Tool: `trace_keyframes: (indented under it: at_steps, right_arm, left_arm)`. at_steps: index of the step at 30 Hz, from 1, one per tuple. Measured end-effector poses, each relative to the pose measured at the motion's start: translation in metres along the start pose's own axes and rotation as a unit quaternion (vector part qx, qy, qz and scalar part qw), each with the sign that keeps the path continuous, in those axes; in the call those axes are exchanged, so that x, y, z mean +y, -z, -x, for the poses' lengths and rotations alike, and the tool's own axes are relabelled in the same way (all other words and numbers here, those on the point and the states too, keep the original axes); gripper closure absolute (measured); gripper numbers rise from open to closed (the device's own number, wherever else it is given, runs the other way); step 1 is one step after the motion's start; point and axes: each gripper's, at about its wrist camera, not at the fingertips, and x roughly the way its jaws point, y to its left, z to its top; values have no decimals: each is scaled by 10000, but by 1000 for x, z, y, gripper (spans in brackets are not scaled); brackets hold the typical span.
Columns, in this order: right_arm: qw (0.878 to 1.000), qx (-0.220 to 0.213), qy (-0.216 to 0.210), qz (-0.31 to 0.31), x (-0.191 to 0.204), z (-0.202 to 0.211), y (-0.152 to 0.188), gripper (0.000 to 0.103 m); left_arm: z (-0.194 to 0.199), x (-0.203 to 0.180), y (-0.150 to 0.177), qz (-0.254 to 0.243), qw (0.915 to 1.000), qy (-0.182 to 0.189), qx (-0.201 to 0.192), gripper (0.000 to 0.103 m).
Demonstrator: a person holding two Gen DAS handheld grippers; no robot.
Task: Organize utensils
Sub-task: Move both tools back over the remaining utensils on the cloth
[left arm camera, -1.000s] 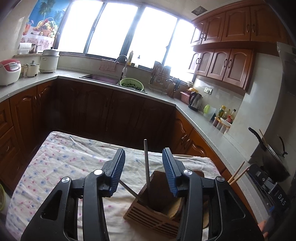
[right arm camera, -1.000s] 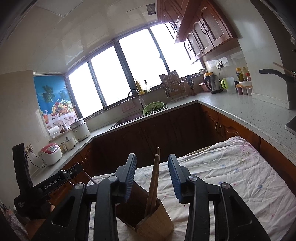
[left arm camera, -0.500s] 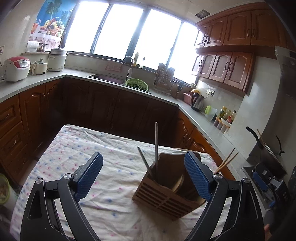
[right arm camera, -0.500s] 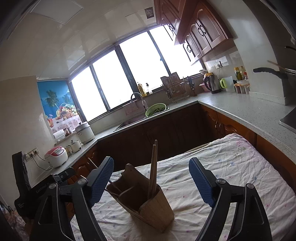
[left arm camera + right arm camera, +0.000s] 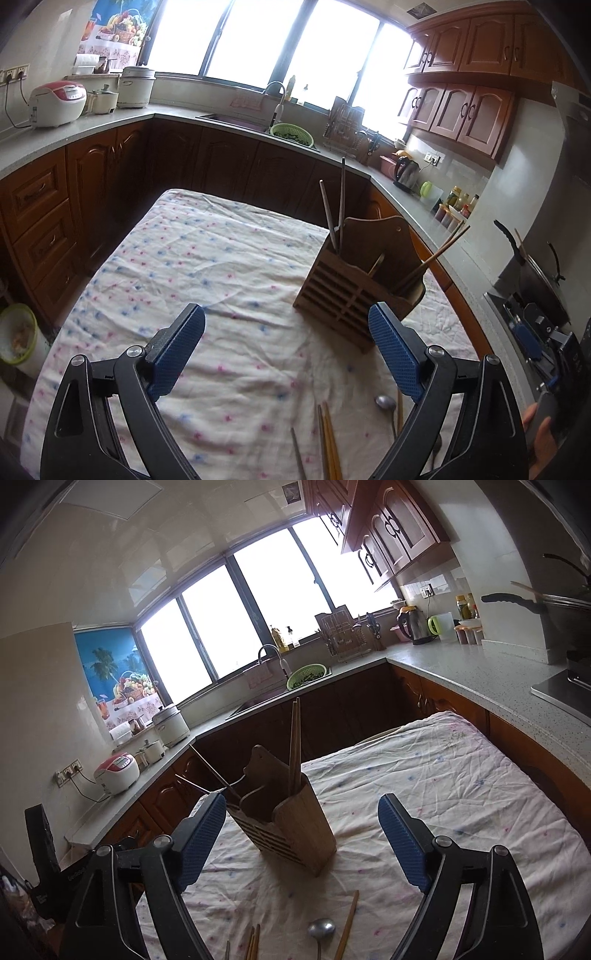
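A wooden utensil holder (image 5: 360,284) stands on the cloth-covered table (image 5: 207,258), also in the right wrist view (image 5: 291,823). It holds dark metal chopsticks (image 5: 334,210) and wooden chopsticks (image 5: 294,746). My left gripper (image 5: 291,350) is open and empty, short of the holder. My right gripper (image 5: 303,843) is open and empty, just in front of the holder. Loose wooden chopsticks (image 5: 328,439) and a metal spoon (image 5: 386,404) lie on the cloth near me; the spoon (image 5: 320,930) and a chopstick (image 5: 347,926) also show in the right wrist view.
Kitchen counters with brown cabinets surround the table. A sink with a green colander (image 5: 291,133) is at the back, a rice cooker (image 5: 57,103) at the left, a kettle (image 5: 405,173) and a wok (image 5: 532,269) at the right.
Both grippers opened wide, let go of the chopsticks now standing in the holder, and pulled back toward me. Loose utensils on the cloth have come into view.
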Motion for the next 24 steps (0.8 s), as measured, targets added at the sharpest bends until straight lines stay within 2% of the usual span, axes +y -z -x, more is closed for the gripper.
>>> trace_keyframes:
  at_steps: [8, 13, 24]
  right_arm:
    - [9996, 287, 73, 30, -3, 24, 28, 16]
    - [9989, 457, 139, -17, -8, 33, 47, 9]
    - [9961, 863, 162, -35, -13, 40, 84, 9]
  left_arm:
    - [17, 11, 34, 30, 9995, -102, 291, 11]
    - [23, 15, 53, 20, 9989, -147, 445, 11]
    - [19, 16, 89, -173, 9949, -292, 946, 11]
